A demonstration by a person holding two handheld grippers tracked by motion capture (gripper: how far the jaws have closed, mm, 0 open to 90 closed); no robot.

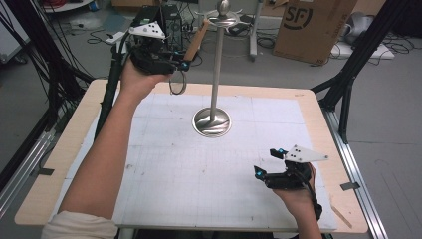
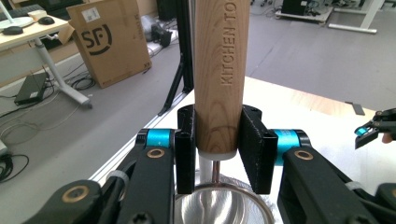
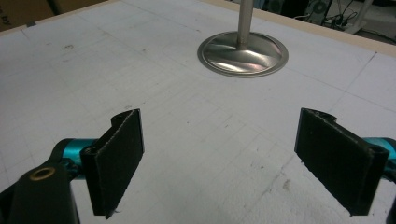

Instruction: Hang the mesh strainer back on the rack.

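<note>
A kitchen utensil with a wooden handle (image 1: pixel 196 40) and a round metal head (image 1: pixel 177 85) hangs in the air over the table's far left edge. My left gripper (image 1: pixel 181 63) is shut on the handle's lower end. In the left gripper view the handle (image 2: pixel 219 70) stands upright between the two pads, with the shiny head (image 2: pixel 219 205) below. The handle's top leans toward the hooks (image 1: pixel 224 17) of a tall metal stand (image 1: pixel 217 64); whether they touch I cannot tell. My right gripper (image 1: pixel 266 162) stands open and holds nothing, low over the table's near right part, its pads (image 3: pixel 116 158) wide apart.
The stand's round base (image 1: pixel 211 122) sits on the white gridded mat (image 1: pixel 199 179), and shows ahead in the right gripper view (image 3: pixel 242 52). A cardboard box (image 1: pixel 311 27) and cables lie on the floor beyond the table. Black frame posts (image 1: pixel 356 59) rise at the table's sides.
</note>
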